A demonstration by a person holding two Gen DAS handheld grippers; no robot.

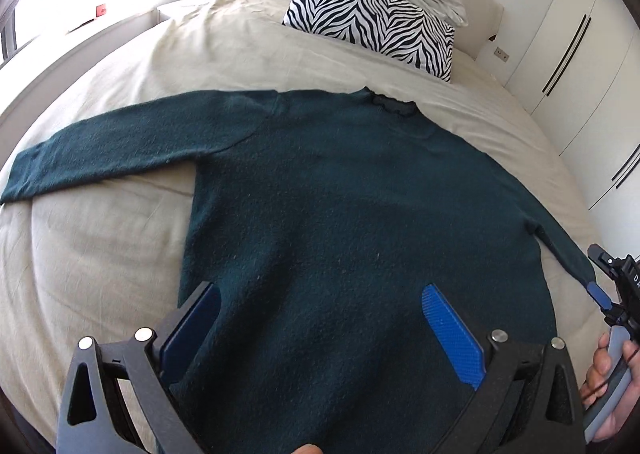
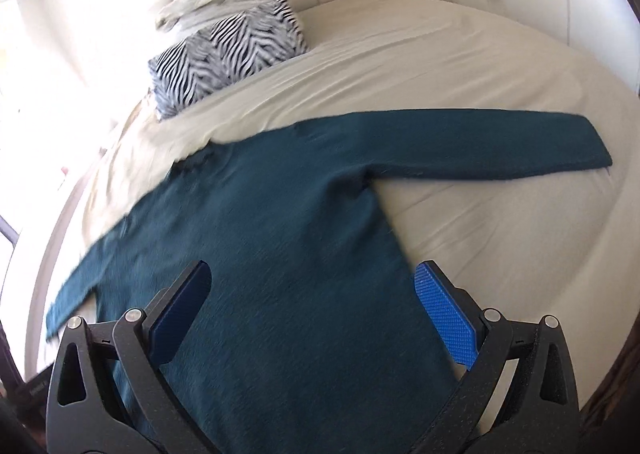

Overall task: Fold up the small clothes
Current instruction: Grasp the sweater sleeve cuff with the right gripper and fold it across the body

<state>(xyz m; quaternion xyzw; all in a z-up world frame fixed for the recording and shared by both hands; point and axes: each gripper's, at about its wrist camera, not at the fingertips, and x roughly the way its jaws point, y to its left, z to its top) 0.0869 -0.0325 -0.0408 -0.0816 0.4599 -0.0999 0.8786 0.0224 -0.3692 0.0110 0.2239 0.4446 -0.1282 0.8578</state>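
A dark green sweater (image 1: 360, 214) lies flat on the bed (image 1: 120, 254) in front of me, both sleeves stretched out sideways. My left gripper (image 1: 320, 318) hangs over its lower body, fingers (image 1: 452, 334) spread wide. My right gripper (image 2: 312, 294) hangs likewise, fingers (image 2: 444, 310) spread, pinching nothing. A zebra pillow (image 1: 372, 22) sits beyond the collar.

We are seeing daylight washing over a beige bed (image 1: 120, 254); beyond its zebra pillow (image 1: 372, 22), white wardrobes (image 1: 576, 54) are standing.
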